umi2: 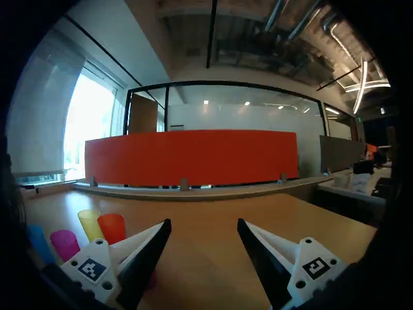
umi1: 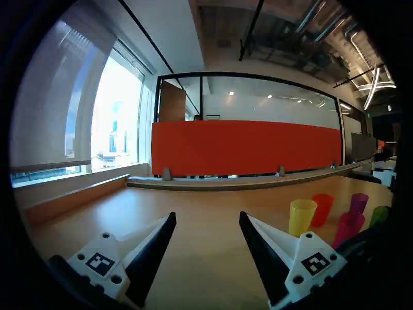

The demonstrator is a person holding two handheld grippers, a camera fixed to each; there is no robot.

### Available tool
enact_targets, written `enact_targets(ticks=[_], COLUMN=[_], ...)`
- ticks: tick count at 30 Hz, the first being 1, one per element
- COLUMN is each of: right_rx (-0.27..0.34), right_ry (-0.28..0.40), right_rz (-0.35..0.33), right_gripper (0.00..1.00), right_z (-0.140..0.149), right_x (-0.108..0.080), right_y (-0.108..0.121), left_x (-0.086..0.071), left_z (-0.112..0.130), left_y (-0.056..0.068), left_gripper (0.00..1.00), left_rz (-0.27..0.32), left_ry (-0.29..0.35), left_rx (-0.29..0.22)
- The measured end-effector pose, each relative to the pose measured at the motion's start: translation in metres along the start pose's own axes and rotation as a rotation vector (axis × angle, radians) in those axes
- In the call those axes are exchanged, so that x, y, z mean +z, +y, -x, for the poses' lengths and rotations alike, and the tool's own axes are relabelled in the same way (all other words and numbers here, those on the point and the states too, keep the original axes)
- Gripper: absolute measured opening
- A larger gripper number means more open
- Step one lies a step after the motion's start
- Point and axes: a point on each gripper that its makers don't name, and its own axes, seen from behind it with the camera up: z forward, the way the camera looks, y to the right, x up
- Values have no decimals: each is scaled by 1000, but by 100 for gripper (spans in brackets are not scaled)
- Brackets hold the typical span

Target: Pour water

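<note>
Several coloured plastic cups stand on the wooden table. In the left gripper view they are at the right: a yellow cup (umi1: pixel 301 216), an orange cup (umi1: pixel 322 208), a purple cup (umi1: pixel 358 203), a pink cup (umi1: pixel 348 227) and a green cup (umi1: pixel 379 215). My left gripper (umi1: pixel 207 220) is open, empty, left of them. In the right gripper view a yellow cup (umi2: pixel 90 223), an orange cup (umi2: pixel 112 228), a pink cup (umi2: pixel 65 244) and a blue cup (umi2: pixel 38 242) stand at the left. My right gripper (umi2: pixel 204 227) is open with nothing between its fingers.
A long orange divider panel (umi1: pixel 245 147) runs along the table's far edge (umi1: pixel 232 182). Bright windows (umi1: pixel 114 122) line the left wall. Another desk with objects (umi2: pixel 356 182) lies to the right of the table.
</note>
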Motion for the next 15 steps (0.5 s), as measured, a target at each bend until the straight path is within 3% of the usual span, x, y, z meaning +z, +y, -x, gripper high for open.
enact_targets(ticks=[15], right_rx=[-18], right_ry=[-9], right_rz=[1], right_gripper=[100], right_z=[1], right_x=[-1], right_y=[-4], left_x=[0], left_z=[0], left_y=[-1], left_gripper=[90], left_rz=[0], left_ry=[0], left_rx=[0])
